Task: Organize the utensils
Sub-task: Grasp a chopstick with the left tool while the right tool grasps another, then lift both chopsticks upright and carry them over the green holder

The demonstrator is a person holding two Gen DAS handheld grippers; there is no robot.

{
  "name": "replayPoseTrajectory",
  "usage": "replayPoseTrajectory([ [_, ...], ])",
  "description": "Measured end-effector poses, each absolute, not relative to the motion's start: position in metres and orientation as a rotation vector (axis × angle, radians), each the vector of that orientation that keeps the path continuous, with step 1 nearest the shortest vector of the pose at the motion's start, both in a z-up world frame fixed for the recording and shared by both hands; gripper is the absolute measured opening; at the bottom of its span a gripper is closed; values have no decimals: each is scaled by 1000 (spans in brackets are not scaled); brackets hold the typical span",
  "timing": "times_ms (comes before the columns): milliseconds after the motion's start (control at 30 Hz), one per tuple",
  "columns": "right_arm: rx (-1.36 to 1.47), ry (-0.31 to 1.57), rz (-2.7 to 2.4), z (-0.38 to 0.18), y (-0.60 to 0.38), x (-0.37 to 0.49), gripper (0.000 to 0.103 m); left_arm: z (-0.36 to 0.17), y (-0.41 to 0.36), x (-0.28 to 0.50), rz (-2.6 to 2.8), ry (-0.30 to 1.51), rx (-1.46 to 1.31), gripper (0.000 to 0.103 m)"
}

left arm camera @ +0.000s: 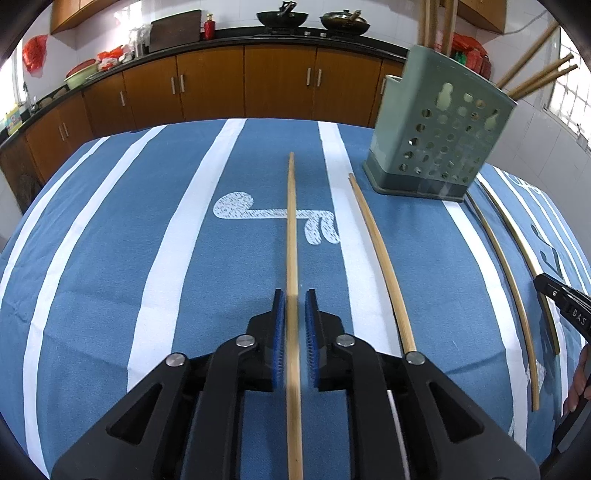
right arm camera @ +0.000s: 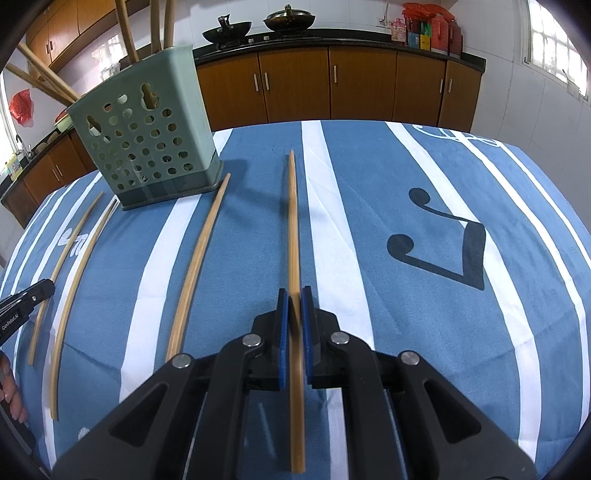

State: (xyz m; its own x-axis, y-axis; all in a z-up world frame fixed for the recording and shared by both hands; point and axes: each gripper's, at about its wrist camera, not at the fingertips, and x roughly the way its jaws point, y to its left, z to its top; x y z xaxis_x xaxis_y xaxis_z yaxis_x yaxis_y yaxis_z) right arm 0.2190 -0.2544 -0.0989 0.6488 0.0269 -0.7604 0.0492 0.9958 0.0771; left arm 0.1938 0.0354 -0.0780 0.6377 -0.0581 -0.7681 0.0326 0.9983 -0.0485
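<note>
A green perforated utensil holder (left arm camera: 439, 133) (right arm camera: 147, 136) stands on the blue striped tablecloth with several chopsticks in it. My left gripper (left arm camera: 294, 306) straddles a wooden chopstick (left arm camera: 291, 229) lying lengthwise between its fingers, with small gaps to the blue pads. My right gripper (right arm camera: 294, 306) is closed on another chopstick (right arm camera: 293, 221), pads touching it. Loose chopsticks lie between them: one (left arm camera: 380, 266) right of my left gripper, two more (left arm camera: 509, 280) further right; in the right wrist view one (right arm camera: 199, 262) lies left of my gripper and two (right arm camera: 70, 273) at far left.
The tablecloth (right arm camera: 406, 295) covers the whole table. Brown kitchen cabinets (left arm camera: 280, 81) with a black counter and woks (left arm camera: 282, 16) run behind. The other gripper's tip shows at each view's edge (left arm camera: 561, 299) (right arm camera: 26, 299).
</note>
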Motion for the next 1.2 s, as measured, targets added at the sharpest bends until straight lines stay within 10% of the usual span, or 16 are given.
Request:
replayPoseTrajectory([
  [1200,174,660,44,-23,-282,187,8,-39,43,170,-103,814,-34,7],
])
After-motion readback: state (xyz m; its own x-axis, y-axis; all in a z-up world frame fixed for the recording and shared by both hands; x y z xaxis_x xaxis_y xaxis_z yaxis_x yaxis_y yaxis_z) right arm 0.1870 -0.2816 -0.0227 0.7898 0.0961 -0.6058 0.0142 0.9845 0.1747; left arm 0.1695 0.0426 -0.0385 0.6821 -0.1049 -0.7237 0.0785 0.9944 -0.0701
